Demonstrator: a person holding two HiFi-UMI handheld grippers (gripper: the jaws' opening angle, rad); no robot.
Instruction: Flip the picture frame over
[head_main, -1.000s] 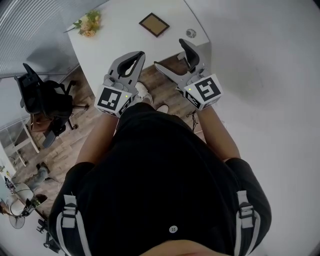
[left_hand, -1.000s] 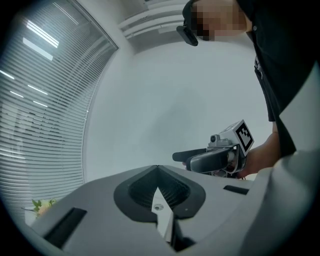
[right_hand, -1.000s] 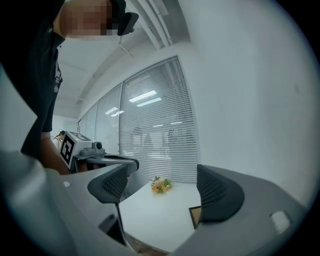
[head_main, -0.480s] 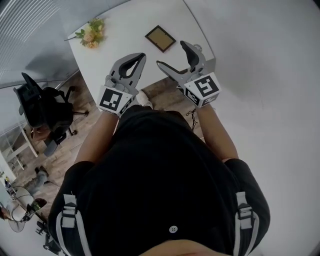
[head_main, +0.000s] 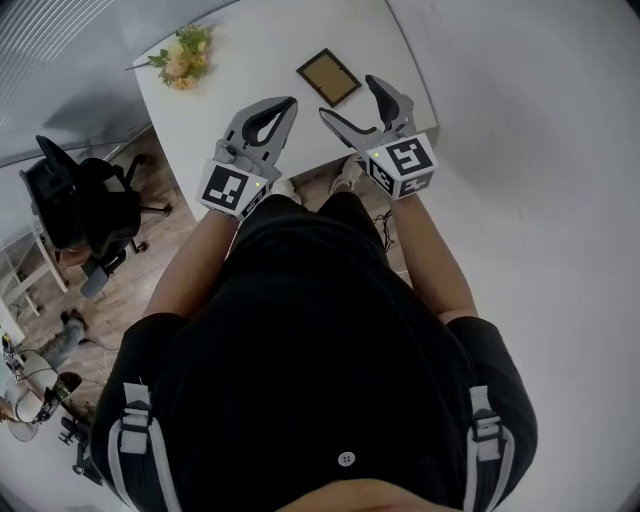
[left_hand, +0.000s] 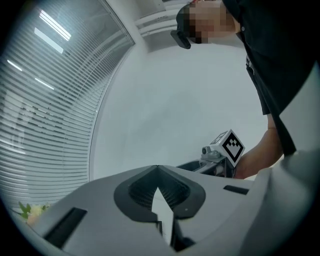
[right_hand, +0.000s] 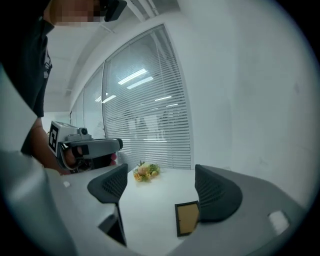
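My left hand-held gripper (head_main: 287, 103) hangs above the near edge of the white desk (head_main: 250, 70), jaws pressed together on nothing, and my right hand-held gripper (head_main: 350, 98) is beside it with jaws spread wide and empty. Just past the right one, the picture frame (head_main: 329, 77) lies flat on the desk, tan panel up. A bunch of flowers (head_main: 180, 58) lies well apart to its left.

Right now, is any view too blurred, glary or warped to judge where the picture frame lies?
Head view: even light, sharp; fisheye bends the white table, picture frame plain, no glare. Right gripper view: frame sharp between the open jaws of the right gripper; light reflections only on the blinds. Left gripper view: shut jaws of the left gripper and a bare wall, no frame.
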